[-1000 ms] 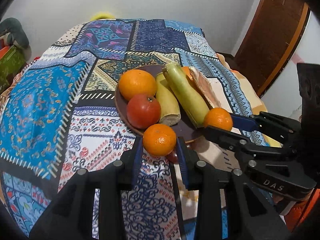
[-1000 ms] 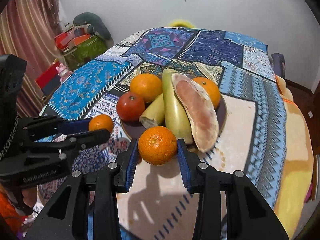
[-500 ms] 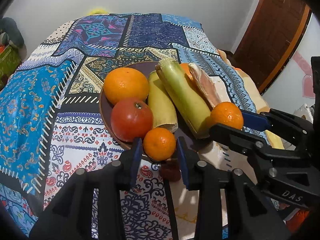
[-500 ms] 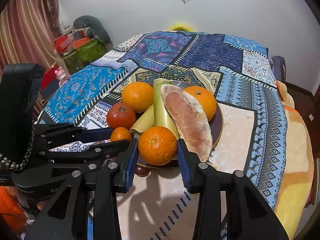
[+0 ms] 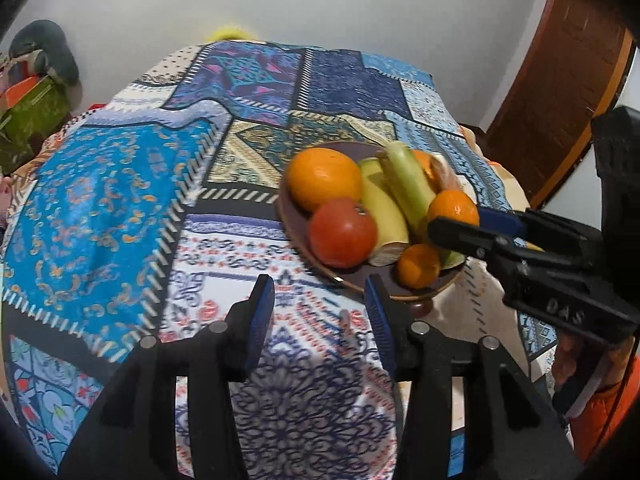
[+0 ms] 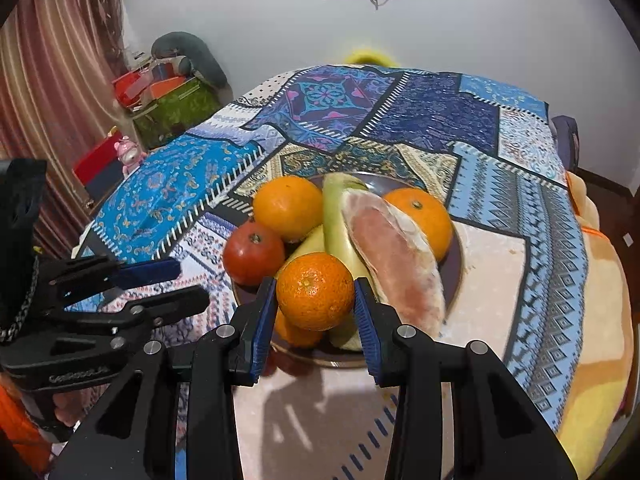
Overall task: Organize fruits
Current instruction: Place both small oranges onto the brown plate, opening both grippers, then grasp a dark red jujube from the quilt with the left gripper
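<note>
I am working over a table draped in a blue patchwork cloth [image 5: 100,208], with a white wall behind and a wooden door at the upper right of the left wrist view.

Nearest the lens in the right wrist view, my right gripper [image 6: 316,308] is clamped on a small orange [image 6: 315,290], held just above the near rim of the brown plate [image 6: 456,264]. In the left wrist view my left gripper [image 5: 318,320] stands with its jaws apart and nothing between them, low in the frame over the cloth, just short of the plate [image 5: 288,216]. Another small orange [image 5: 418,265] lies on the plate's near edge, right under the held one.

Beyond sit a red tomato [image 6: 253,253], a yellow banana [image 5: 384,208], a green banana [image 6: 336,216], a pomelo wedge [image 6: 396,256] and two large oranges [image 6: 288,208] at the far side. The bananas and the wedge all run their long axis from the near rim to the far rim, cut ends toward me.

The plate looks crowded, I judge. If I let go here, the held orange could land on the one beneath and roll off the near rim onto the cloth, or nudge the wedge over the edge.
</note>
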`<action>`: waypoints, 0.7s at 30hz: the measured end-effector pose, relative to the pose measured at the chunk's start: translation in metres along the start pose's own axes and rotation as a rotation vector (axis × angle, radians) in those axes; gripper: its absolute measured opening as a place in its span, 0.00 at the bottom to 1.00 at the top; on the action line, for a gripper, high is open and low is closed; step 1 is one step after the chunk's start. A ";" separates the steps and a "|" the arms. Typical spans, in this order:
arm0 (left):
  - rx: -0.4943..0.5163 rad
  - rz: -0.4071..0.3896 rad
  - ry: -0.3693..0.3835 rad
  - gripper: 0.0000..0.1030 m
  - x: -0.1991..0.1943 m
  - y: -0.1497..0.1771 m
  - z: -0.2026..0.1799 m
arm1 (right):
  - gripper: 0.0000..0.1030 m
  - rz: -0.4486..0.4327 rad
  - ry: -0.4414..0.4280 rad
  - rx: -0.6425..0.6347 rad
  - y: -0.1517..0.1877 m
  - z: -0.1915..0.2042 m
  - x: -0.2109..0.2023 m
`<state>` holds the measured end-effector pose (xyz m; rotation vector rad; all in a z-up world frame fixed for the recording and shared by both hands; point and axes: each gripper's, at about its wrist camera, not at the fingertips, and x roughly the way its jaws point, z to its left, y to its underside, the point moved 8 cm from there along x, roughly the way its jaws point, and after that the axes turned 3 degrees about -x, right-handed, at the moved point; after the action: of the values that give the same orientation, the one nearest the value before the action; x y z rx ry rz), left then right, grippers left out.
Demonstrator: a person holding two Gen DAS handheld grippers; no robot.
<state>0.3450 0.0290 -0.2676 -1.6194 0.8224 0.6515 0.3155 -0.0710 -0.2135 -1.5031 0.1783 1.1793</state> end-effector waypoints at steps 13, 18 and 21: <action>-0.027 -0.005 -0.010 0.45 0.000 0.001 0.019 | 0.52 -0.029 0.020 -0.031 -0.029 0.014 0.020; -0.025 -0.008 -0.002 0.45 -0.005 0.001 0.013 | 0.54 -0.029 0.045 -0.055 -0.022 0.014 0.008; -0.014 -0.007 0.005 0.47 -0.008 0.003 0.006 | 0.54 -0.034 0.056 -0.048 -0.015 0.009 -0.004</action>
<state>0.3382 0.0363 -0.2640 -1.6364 0.8170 0.6505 0.3189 -0.0607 -0.1996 -1.5761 0.1631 1.1221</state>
